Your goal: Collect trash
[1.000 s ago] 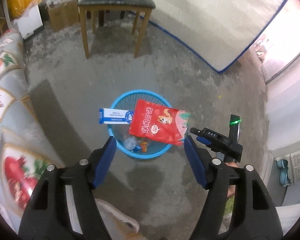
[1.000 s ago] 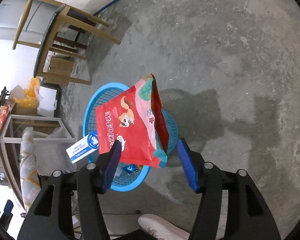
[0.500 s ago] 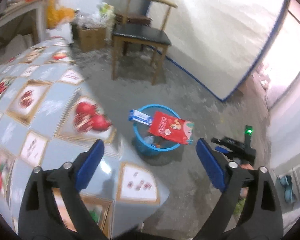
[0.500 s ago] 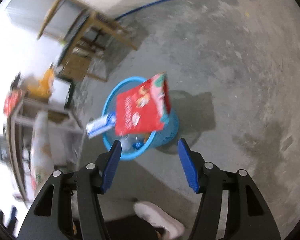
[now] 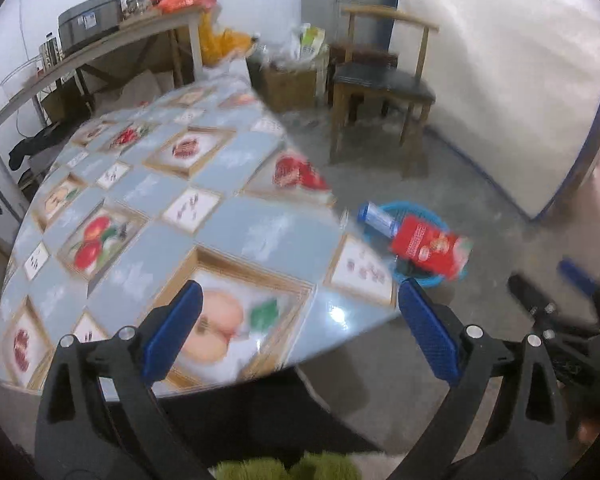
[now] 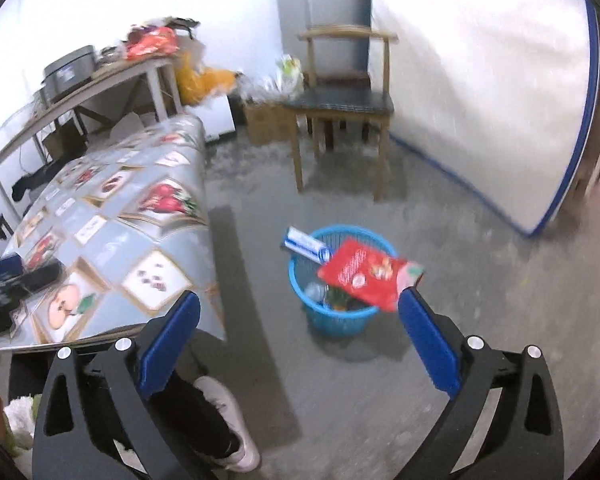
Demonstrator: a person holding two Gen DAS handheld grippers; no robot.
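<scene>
A blue mesh basket [image 6: 336, 320] stands on the concrete floor beside the table. A red snack bag [image 6: 364, 276] lies across its rim and a blue-and-white box [image 6: 306, 245] sticks out at its left. The left wrist view shows the same basket [image 5: 420, 280], bag [image 5: 428, 246] and box [image 5: 374, 216] past the table's edge. My left gripper [image 5: 298, 292] hangs over the table, jaws opening, nothing between them. My right gripper [image 6: 299, 300] is high above the floor and short of the basket, jaws opening and also empty.
The table [image 5: 240, 232] has a glossy fruit-print cloth. A wooden chair [image 6: 340, 100] stands behind the basket, with boxes and bags beside it. A white, blue-edged mattress [image 6: 500, 100] leans on the right wall. A long shelf [image 5: 100, 48] runs at the left. A person's shoe [image 6: 228, 420] is below.
Both grippers pulled back and up from the basket and their jaws widened. The right one let go of the red bag, which now rests on the rim. The left now looks over the table.
</scene>
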